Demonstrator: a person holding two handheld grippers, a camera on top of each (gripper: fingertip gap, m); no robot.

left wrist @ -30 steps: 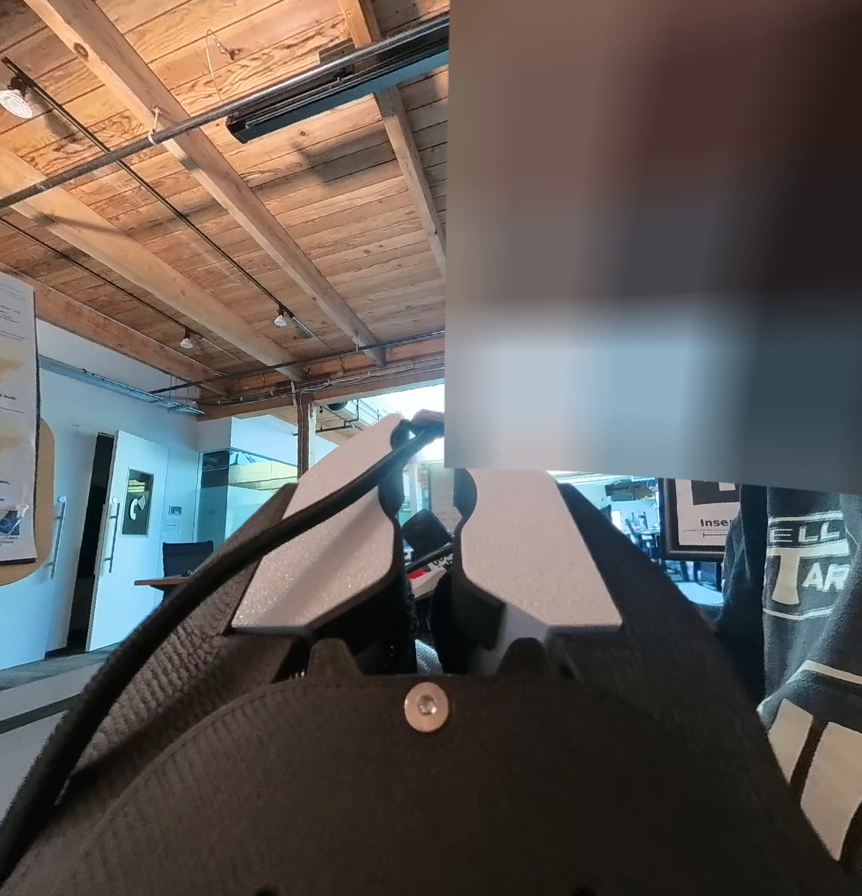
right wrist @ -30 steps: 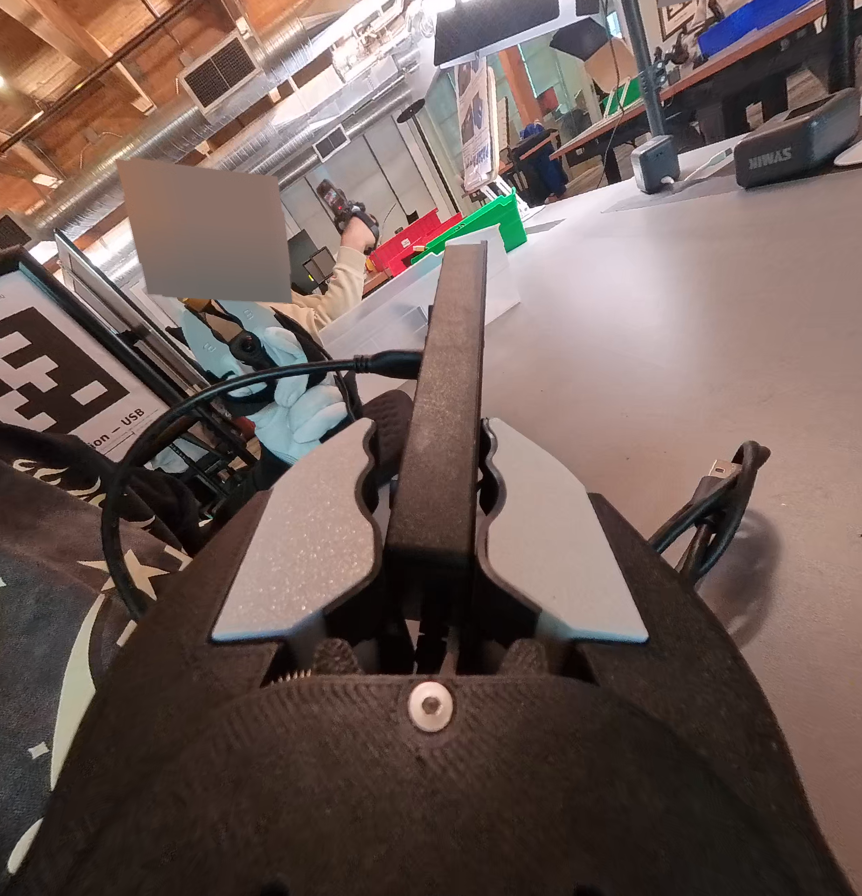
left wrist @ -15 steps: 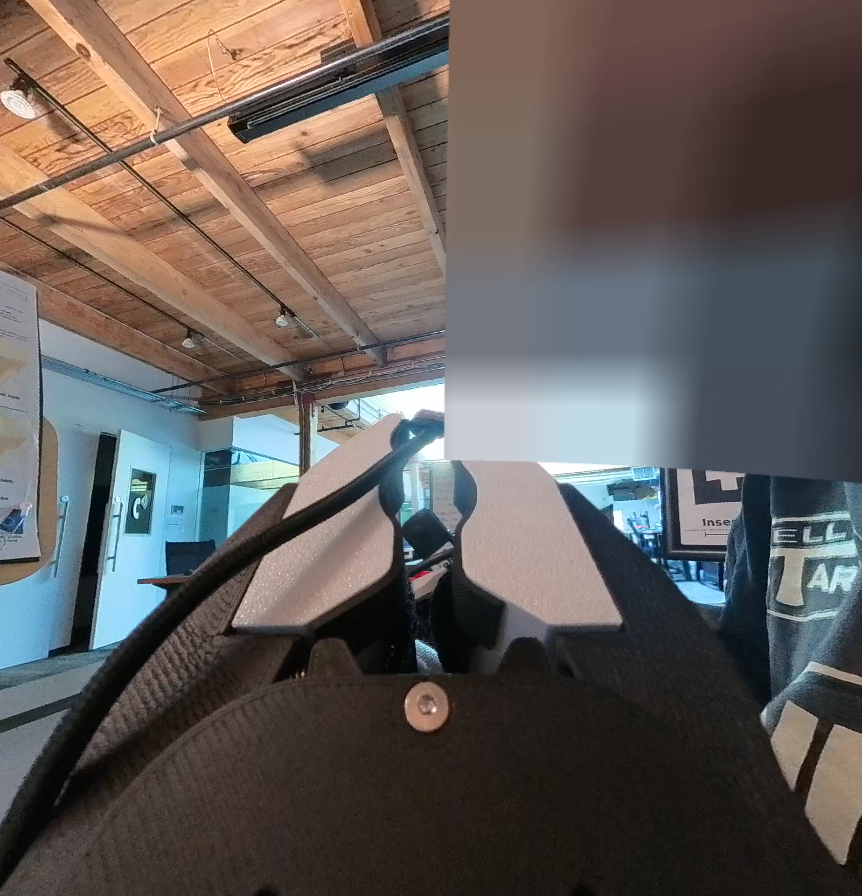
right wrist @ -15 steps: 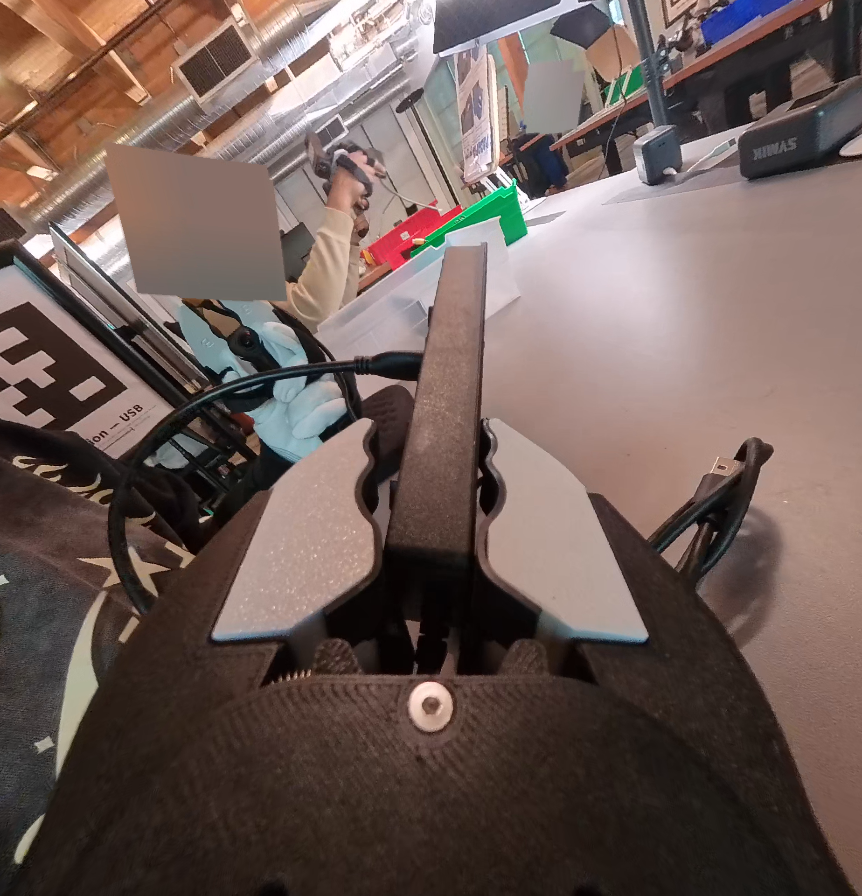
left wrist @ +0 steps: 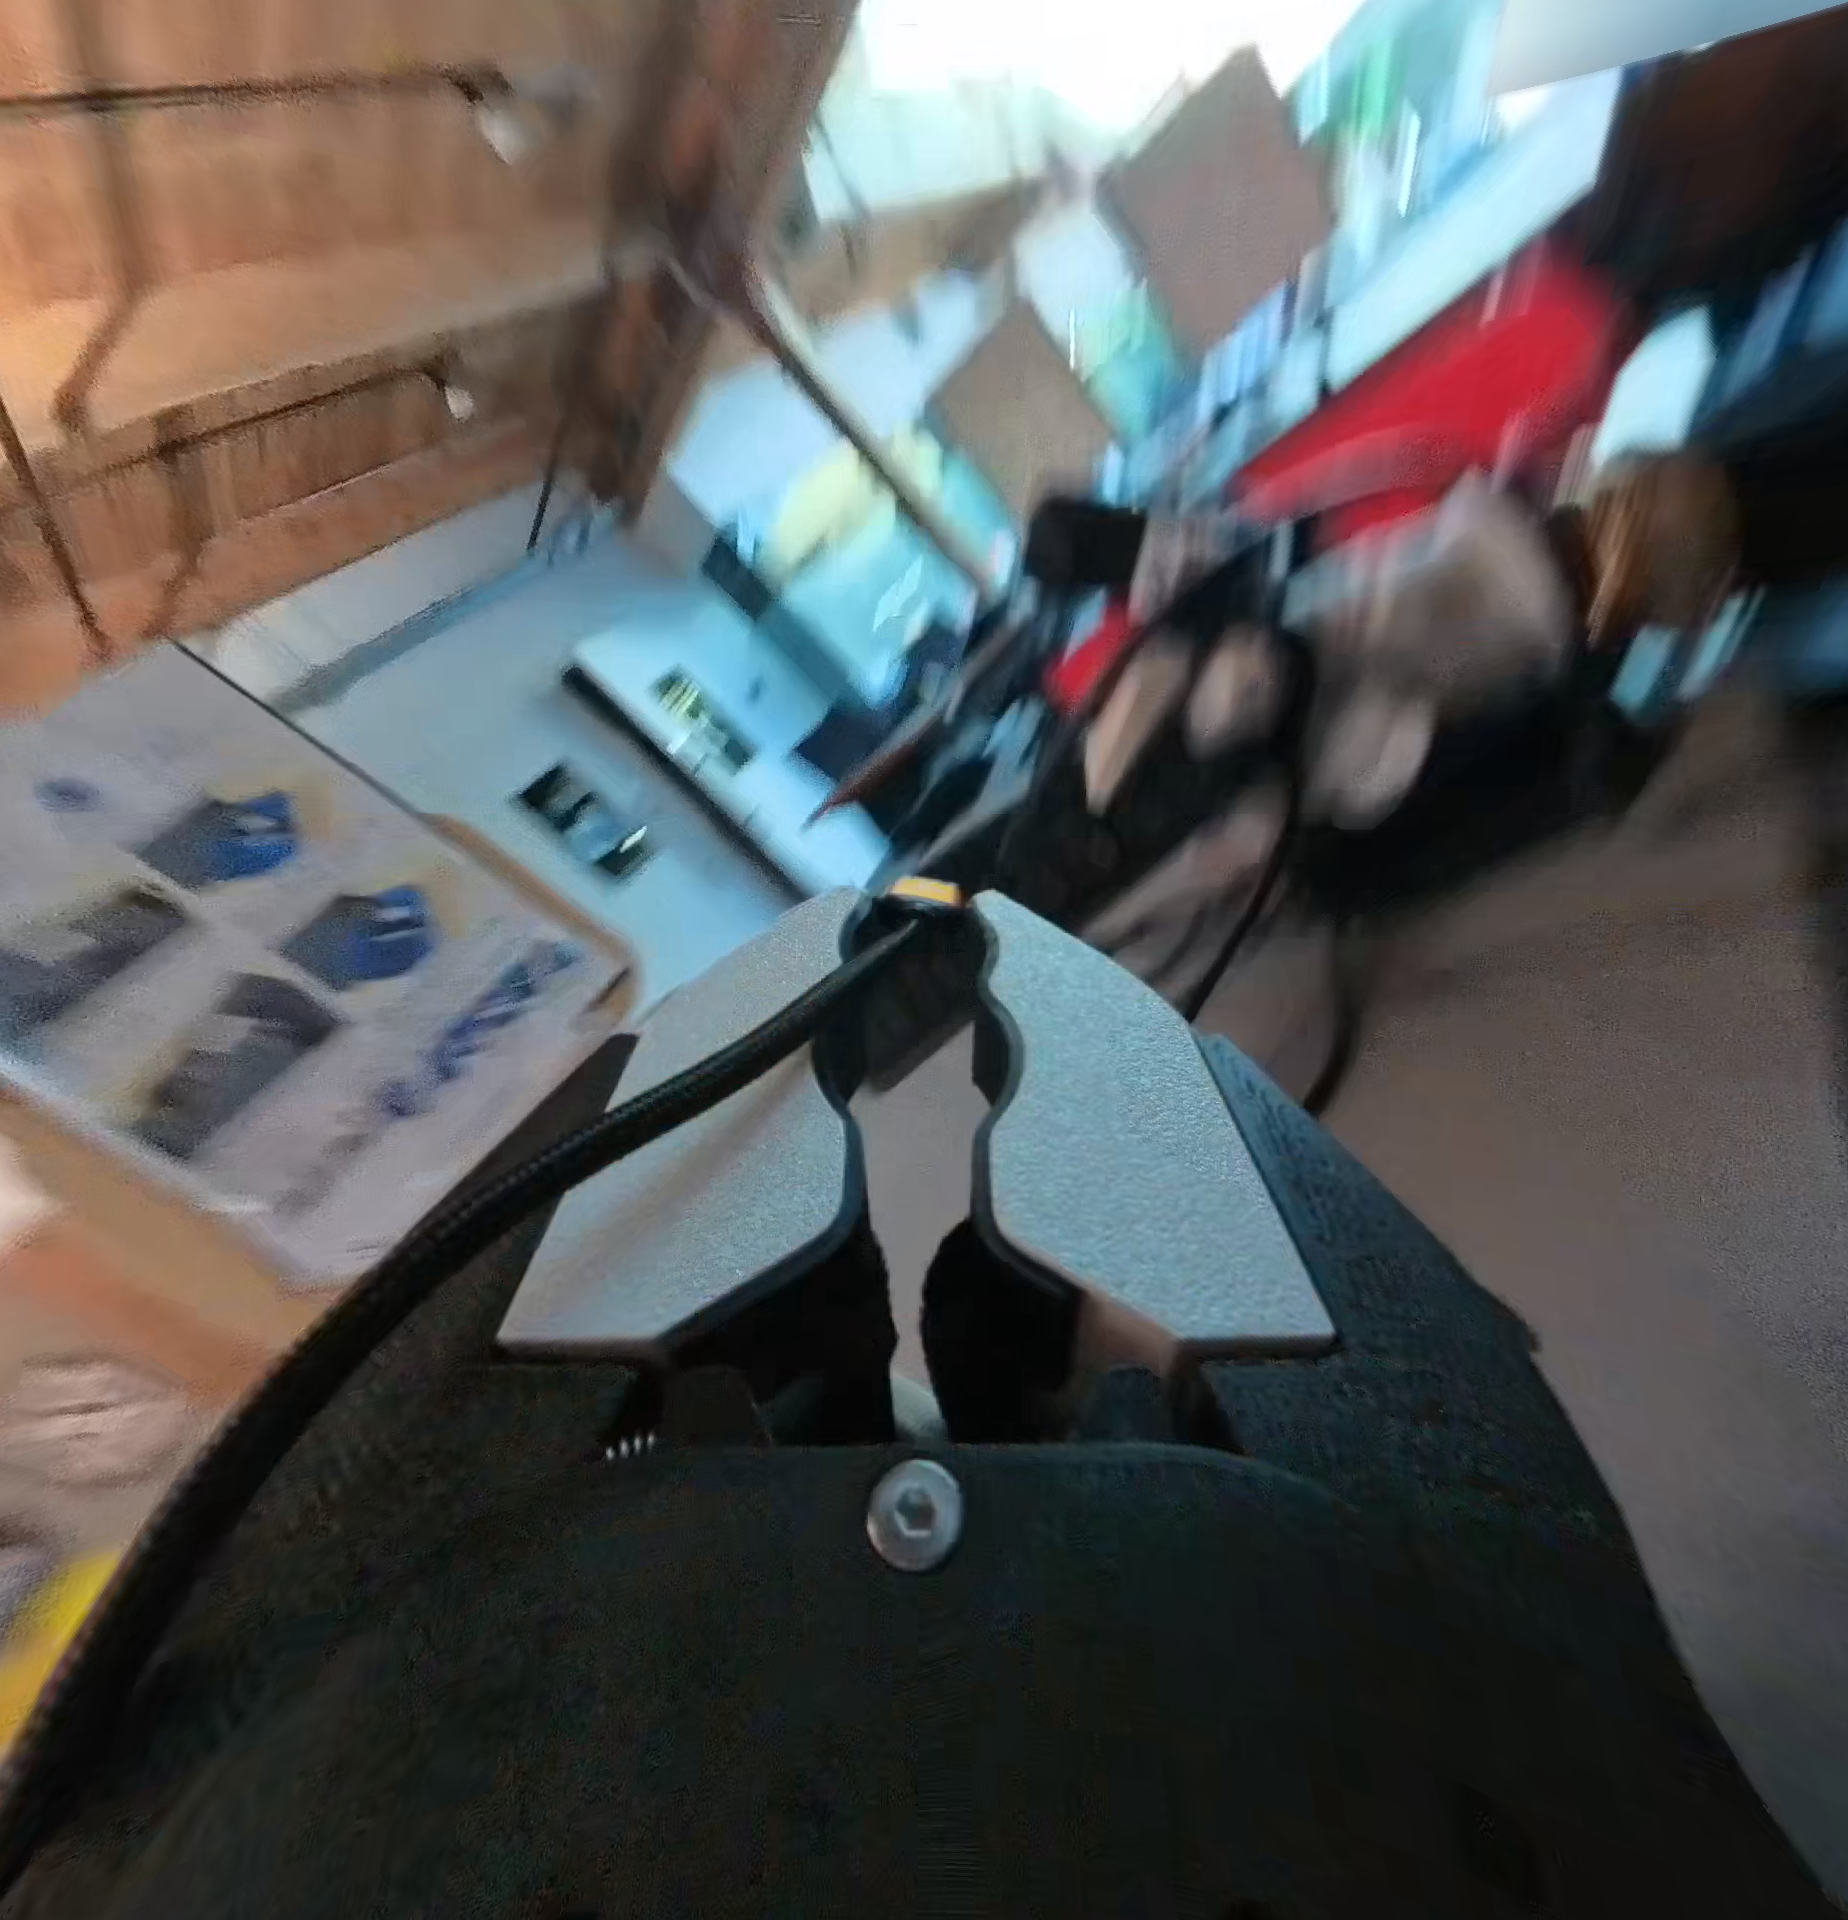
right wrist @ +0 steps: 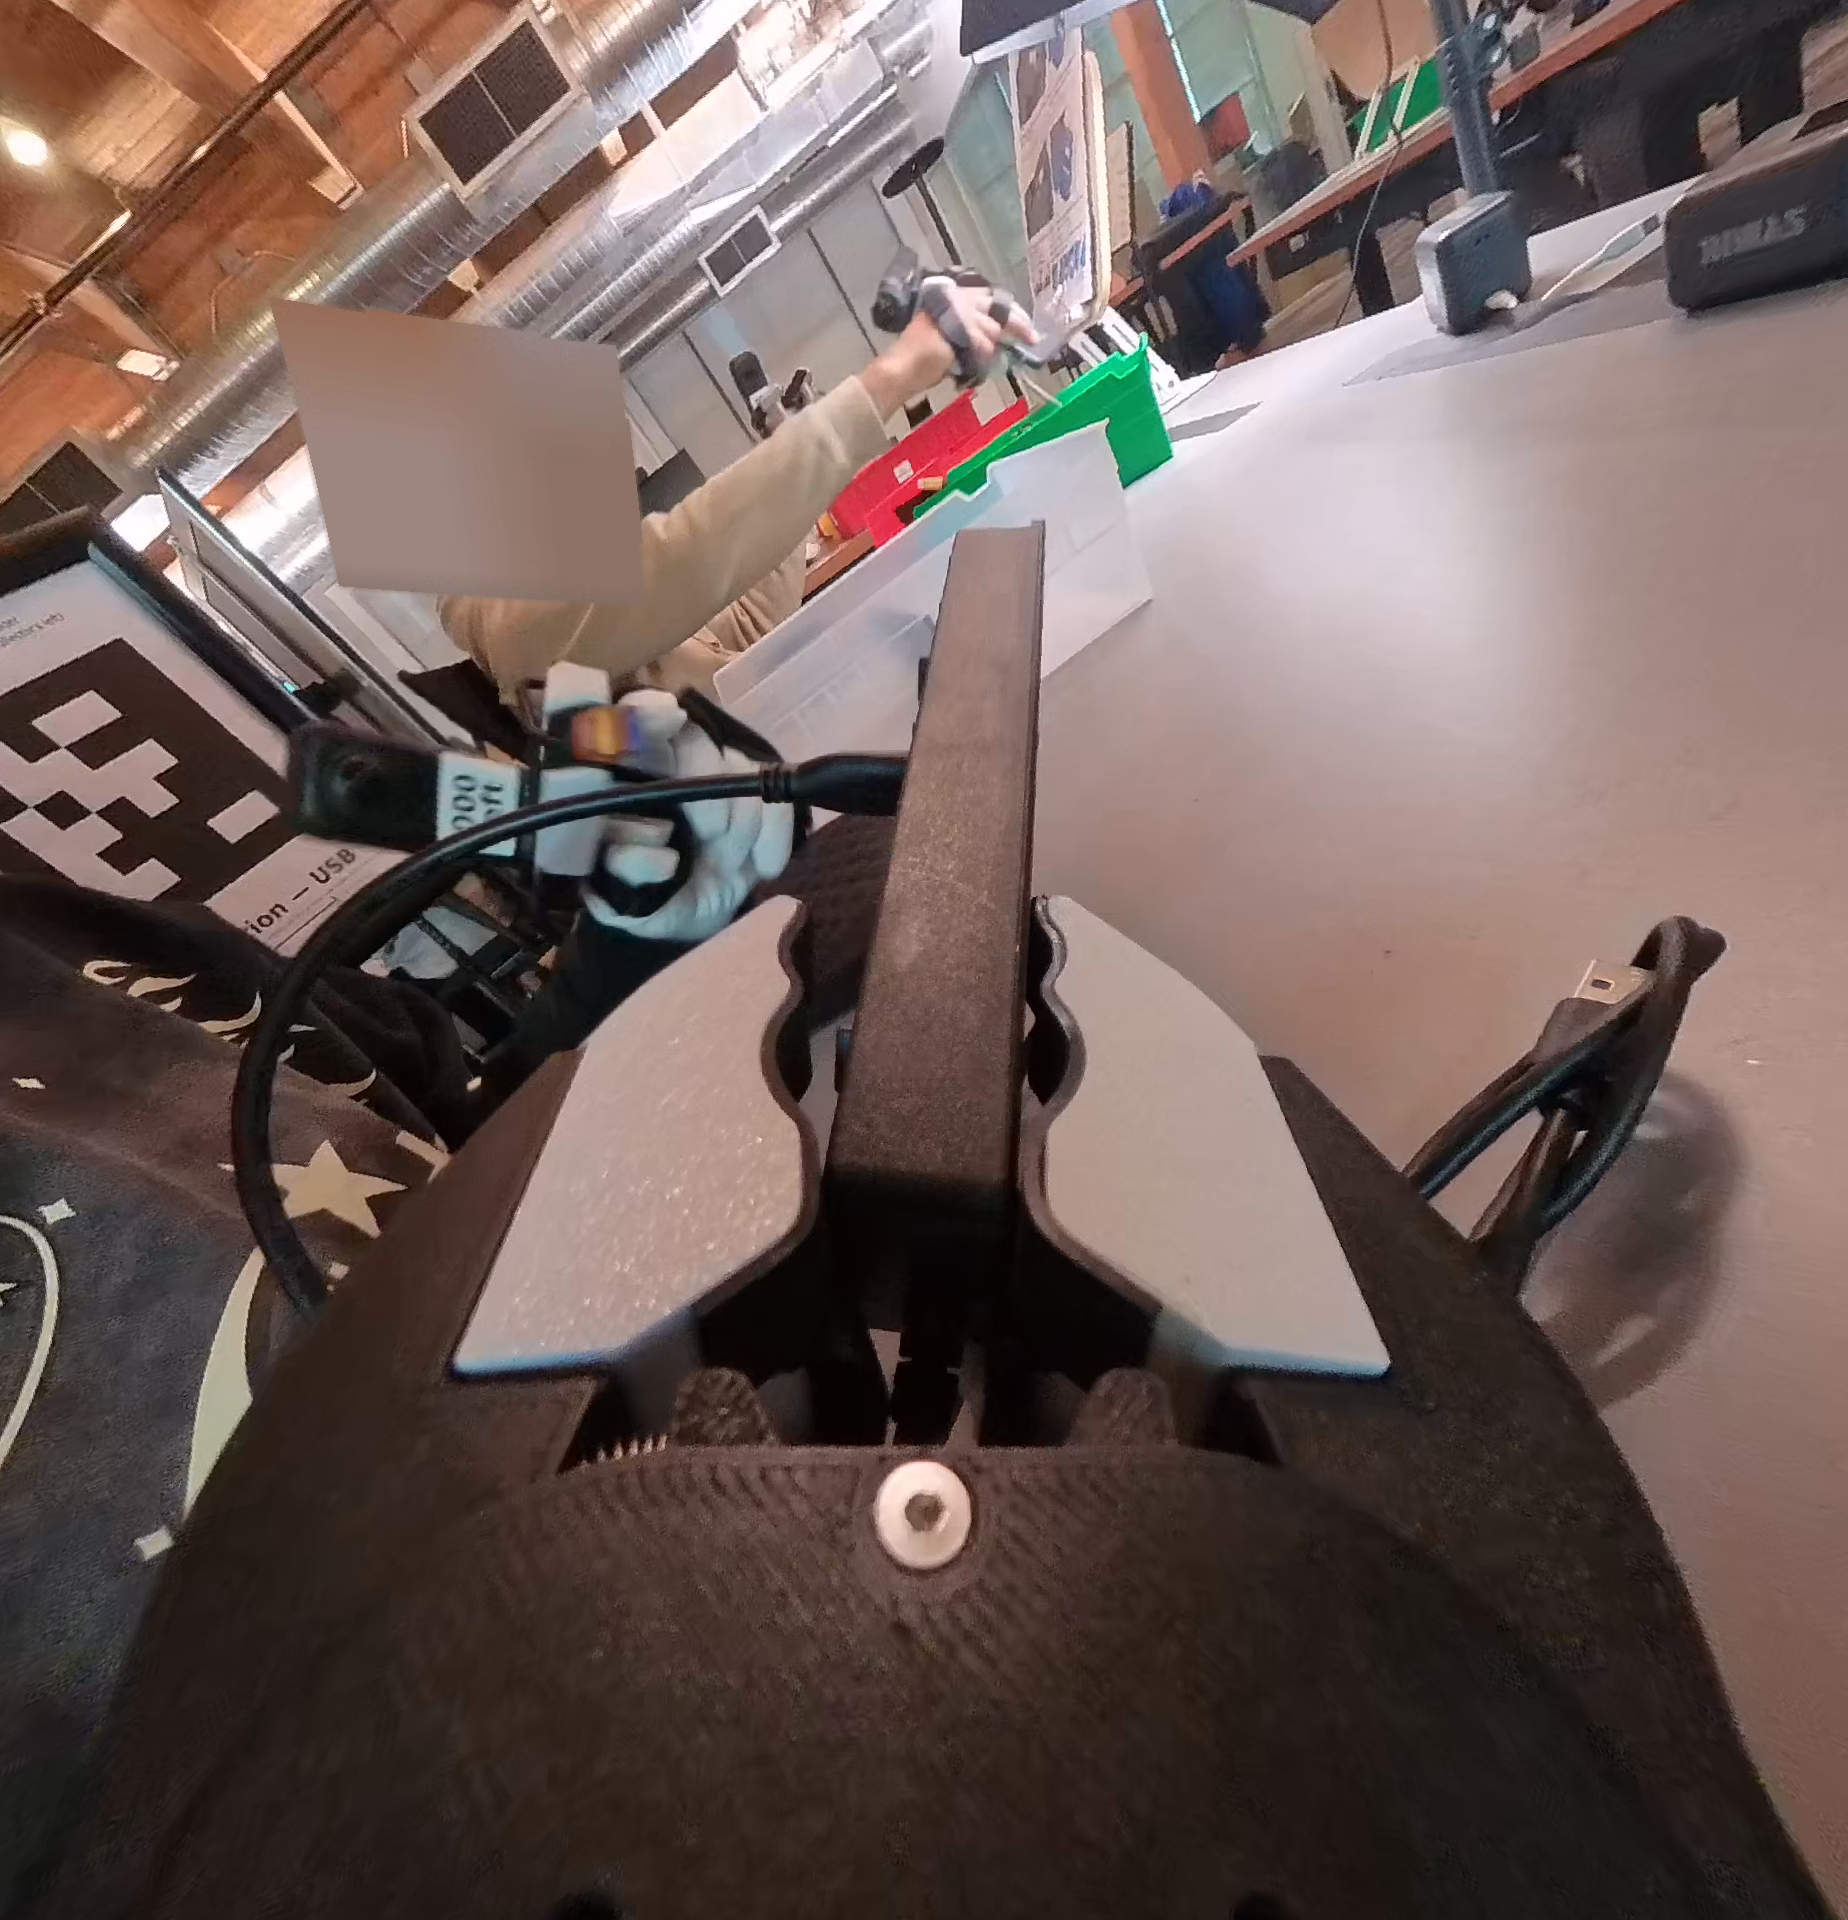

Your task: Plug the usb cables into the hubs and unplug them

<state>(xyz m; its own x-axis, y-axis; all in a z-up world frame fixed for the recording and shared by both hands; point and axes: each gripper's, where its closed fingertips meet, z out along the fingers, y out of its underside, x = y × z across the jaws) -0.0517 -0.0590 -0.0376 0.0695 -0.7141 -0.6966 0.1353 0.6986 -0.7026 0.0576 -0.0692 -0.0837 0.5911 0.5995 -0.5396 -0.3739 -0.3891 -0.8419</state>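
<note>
Right claw (right wrist: 915, 997) pinching black hub (right wrist: 967, 831) edge-on; a black cable (right wrist: 484, 842) plugged into its side at 9 o'clock. Spare cable bundle (right wrist: 1585, 1081) on grey bench (right wrist: 1471, 727) at 3 o'clock. Left claw (left wrist: 915, 935) pressed on a braided cable plug (left wrist: 904, 971), cord trailing to 8 o'clock; background blurred.

Matt, grainy black hub (right wrist: 961, 883) between rough grey tongs pads (right wrist: 650, 1184); braided cable (left wrist: 629, 1117); smooth matt table (right wrist: 1471, 675).
</note>
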